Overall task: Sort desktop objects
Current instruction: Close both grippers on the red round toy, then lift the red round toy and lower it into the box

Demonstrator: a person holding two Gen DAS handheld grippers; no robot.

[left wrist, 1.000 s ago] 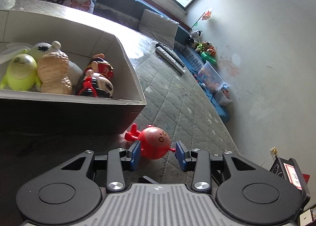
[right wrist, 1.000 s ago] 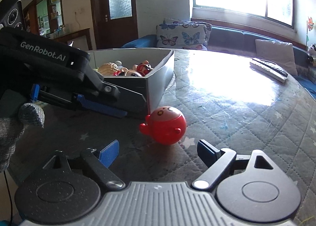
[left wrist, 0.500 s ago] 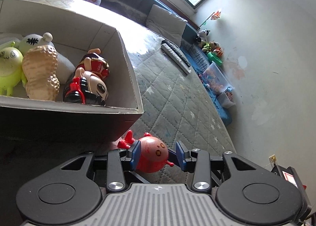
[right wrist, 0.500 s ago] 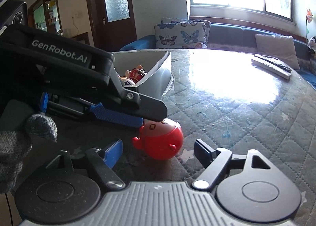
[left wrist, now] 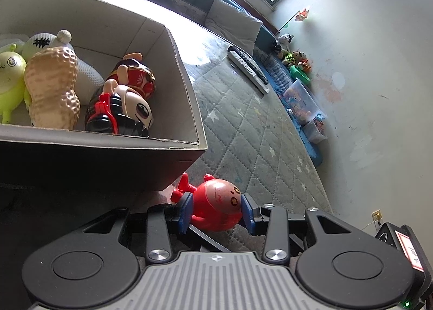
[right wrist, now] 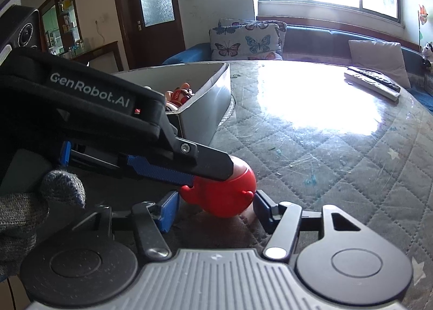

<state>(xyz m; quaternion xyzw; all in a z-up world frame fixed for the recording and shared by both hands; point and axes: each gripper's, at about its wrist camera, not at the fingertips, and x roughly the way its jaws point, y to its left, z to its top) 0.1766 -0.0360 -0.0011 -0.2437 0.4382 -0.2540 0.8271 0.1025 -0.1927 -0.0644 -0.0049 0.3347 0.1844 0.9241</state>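
The left tongs (left wrist: 216, 211) have closed in on the red toy (left wrist: 217, 208), apparently pinching it beside the box (left wrist: 189, 88); right tongs (right wrist: 215, 205) stay spread, empty, flanking it.

My left wrist view sits low over the quilted table (left wrist: 243, 131), looking forward along the left gripper (left wrist: 217, 211) toward the far wall, with the cardboard box (left wrist: 186, 85) close on its left. My right wrist view sits just above the table, facing the window, looking along the right gripper (right wrist: 216, 208). Both views are close-range. They share the red toy (left wrist: 216, 207) (right wrist: 224, 196), the box corner (right wrist: 213, 112), and the remote controls (left wrist: 247, 66) (right wrist: 372, 85); I see the left gripper's body (right wrist: 89, 109) crossing the right view.
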